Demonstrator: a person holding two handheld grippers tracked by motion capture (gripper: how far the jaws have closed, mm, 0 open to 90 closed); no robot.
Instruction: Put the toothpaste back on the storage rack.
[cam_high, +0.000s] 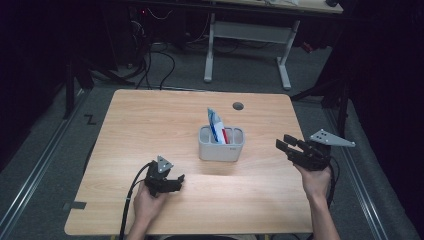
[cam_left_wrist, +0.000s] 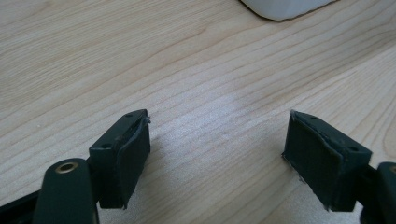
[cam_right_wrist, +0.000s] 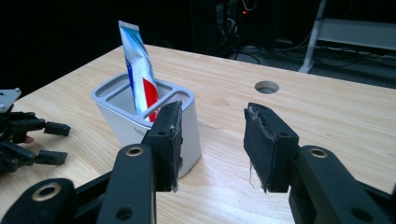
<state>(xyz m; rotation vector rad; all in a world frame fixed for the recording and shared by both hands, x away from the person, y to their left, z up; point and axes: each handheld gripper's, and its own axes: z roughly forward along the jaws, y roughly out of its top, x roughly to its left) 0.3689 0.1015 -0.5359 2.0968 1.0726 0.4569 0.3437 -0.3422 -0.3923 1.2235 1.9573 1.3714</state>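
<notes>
The room beyond the light wooden tabletop (cam_high: 150, 125) is left dark; cables and a white desk frame (cam_high: 245, 45) are barely made out. A grey two-compartment holder (cam_high: 221, 144) is set mid-tabletop, a toothpaste tube (cam_high: 215, 125) standing in it, its lower end hidden. The right tool (cam_right_wrist: 212, 140) is spread, empty, near the holder; the left tool (cam_left_wrist: 215, 158) is spread over bare wood.

Round hole (cam_high: 238, 106) in wooden table (cam_high: 150, 125); desk frame (cam_high: 247, 35) beyond.

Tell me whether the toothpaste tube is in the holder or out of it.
In. The toothpaste tube stands nearly upright in one compartment of the white holder, its crimped end sticking up above the rim.
</notes>
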